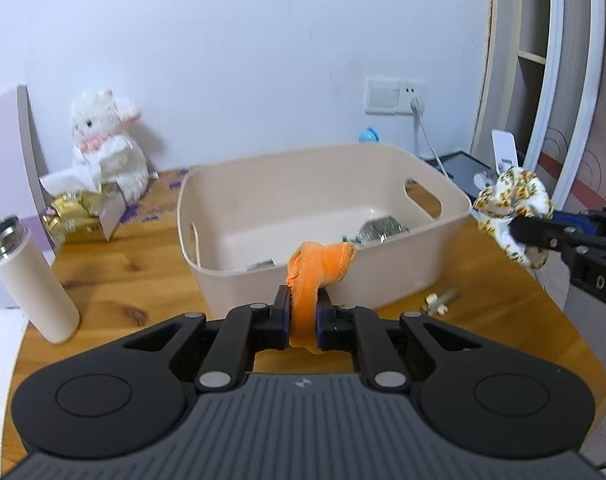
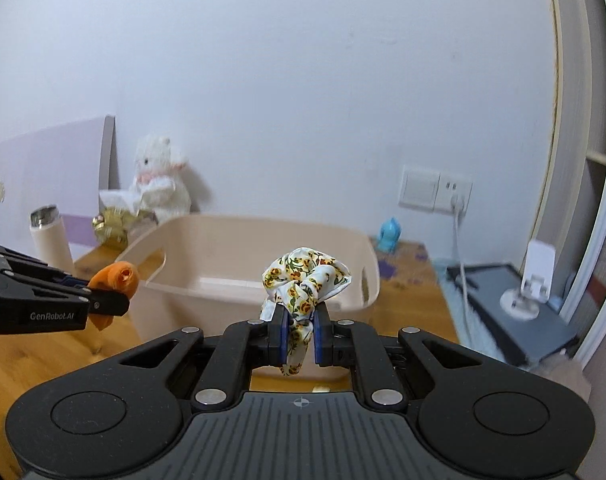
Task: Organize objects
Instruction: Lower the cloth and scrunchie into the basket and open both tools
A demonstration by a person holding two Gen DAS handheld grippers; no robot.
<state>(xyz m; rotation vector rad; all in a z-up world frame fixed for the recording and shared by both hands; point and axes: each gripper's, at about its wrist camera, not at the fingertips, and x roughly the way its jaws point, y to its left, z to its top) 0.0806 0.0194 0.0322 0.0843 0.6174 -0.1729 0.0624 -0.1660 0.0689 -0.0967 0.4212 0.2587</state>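
Left hand-held gripper pinches an orange scrunchie, right hand-held gripper a floral scrunchie (both short of the bin); releasing early risks dropping them onto the surface

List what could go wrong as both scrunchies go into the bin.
1. The fuzzy orange scrunchie droops over the beige plastic bin's near rim; released here, it may fall outside.
2. The floral fabric scrunchie, held by the right gripper, hangs short of the bin.
3. Both grippers converge and might collide.
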